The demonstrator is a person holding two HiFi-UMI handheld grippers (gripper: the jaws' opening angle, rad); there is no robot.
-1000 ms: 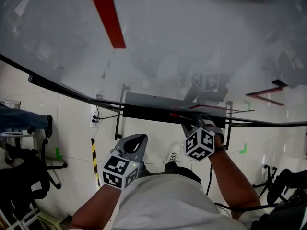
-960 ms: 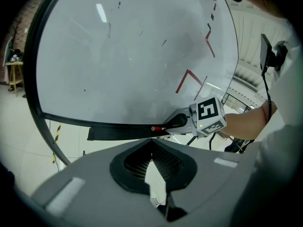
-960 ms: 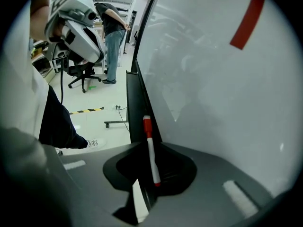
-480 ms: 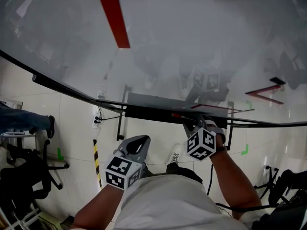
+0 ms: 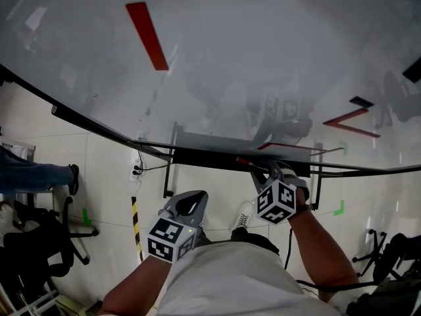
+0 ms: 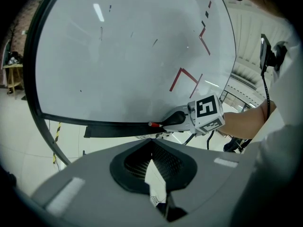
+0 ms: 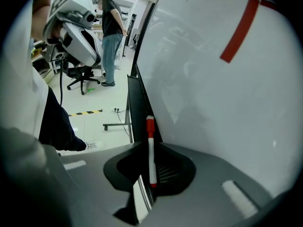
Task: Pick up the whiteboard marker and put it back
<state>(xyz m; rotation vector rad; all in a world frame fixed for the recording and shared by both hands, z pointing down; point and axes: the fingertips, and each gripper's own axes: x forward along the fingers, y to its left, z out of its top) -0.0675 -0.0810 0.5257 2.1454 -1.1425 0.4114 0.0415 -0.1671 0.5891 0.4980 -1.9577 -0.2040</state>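
Note:
The whiteboard marker, white with a red cap, lies lengthwise between the jaws of my right gripper, which is shut on it. In the head view that gripper sits at the black tray under the whiteboard, and the marker's red end pokes left over the tray. The left gripper view shows the same red tip above the tray. My left gripper hangs lower, away from the board, jaws together and holding nothing.
Red strokes mark the board. The board's stand and a yellow-black floor stripe lie below. Office chairs stand at the left. A person stands beyond the board's end.
The head view has tilted a little, so the board's red marks sit lower and further left. Both grippers stay about where they were, the right one still at the tray with the marker.

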